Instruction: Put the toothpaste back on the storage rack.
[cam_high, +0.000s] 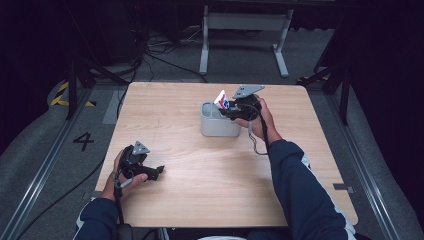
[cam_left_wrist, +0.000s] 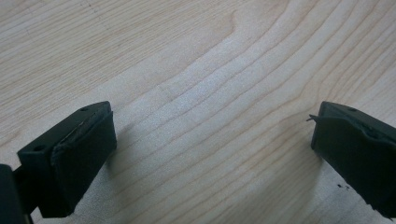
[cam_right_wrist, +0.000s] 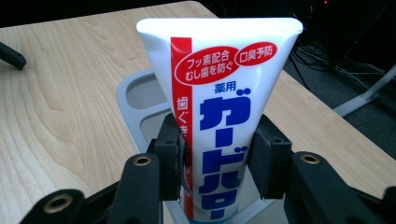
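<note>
Toothpaste tube (cam_right_wrist: 219, 116) sits pinched in my right gripper (cam_right_wrist: 217, 154) over the grey holder (cam_high: 219, 127), crimped end up; if the soft body buckles or catches the rim, it tips the holder, while my left gripper (cam_left_wrist: 210, 140) idles wide open, empty, near the table (cam_high: 210, 195) front.

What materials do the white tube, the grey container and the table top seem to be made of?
White tube: probably soft plastic, glossy, with a flat crimped end and printed label.
Grey container: apparently moulded plastic, matte, with rounded corners.
Table top: pale wood or wood-look laminate, showing grain lines.
</note>
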